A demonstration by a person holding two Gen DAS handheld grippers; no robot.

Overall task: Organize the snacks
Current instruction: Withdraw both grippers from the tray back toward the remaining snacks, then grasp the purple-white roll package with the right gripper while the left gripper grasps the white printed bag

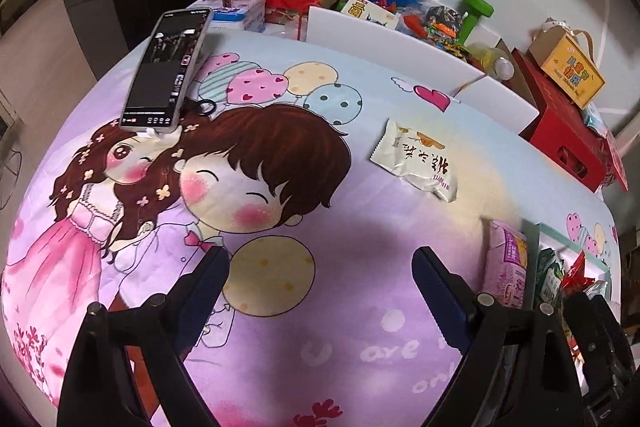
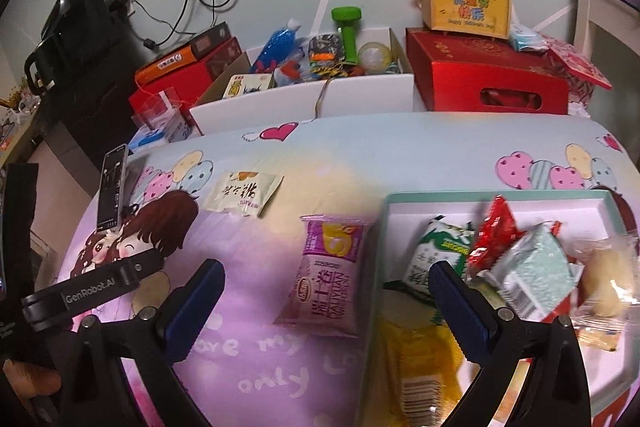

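A purple snack packet (image 2: 332, 279) lies flat on the cartoon-print cloth just left of a teal-rimmed tray (image 2: 480, 195). My right gripper (image 2: 328, 307) is open above the cloth, and the purple packet shows between its fingers, ungripped. The tray holds a green-white packet (image 2: 434, 255), a red packet (image 2: 496, 235), a pale teal packet (image 2: 536, 271) and a clear-wrapped bun (image 2: 608, 279). A yellow packet (image 2: 420, 359) lies at its near left edge. Farther back rests a cream packet (image 1: 416, 159). My left gripper (image 1: 320, 291) is open and empty over the cloth, with the purple packet (image 1: 506, 267) to its right.
A phone (image 1: 168, 67) stands propped at the far left of the cloth. Behind the cloth are a white box of toys (image 2: 304, 103), red gift boxes (image 2: 488, 75) and a yellow carry box (image 2: 466, 5). A hand (image 2: 28, 379) holds the left gripper's handle.
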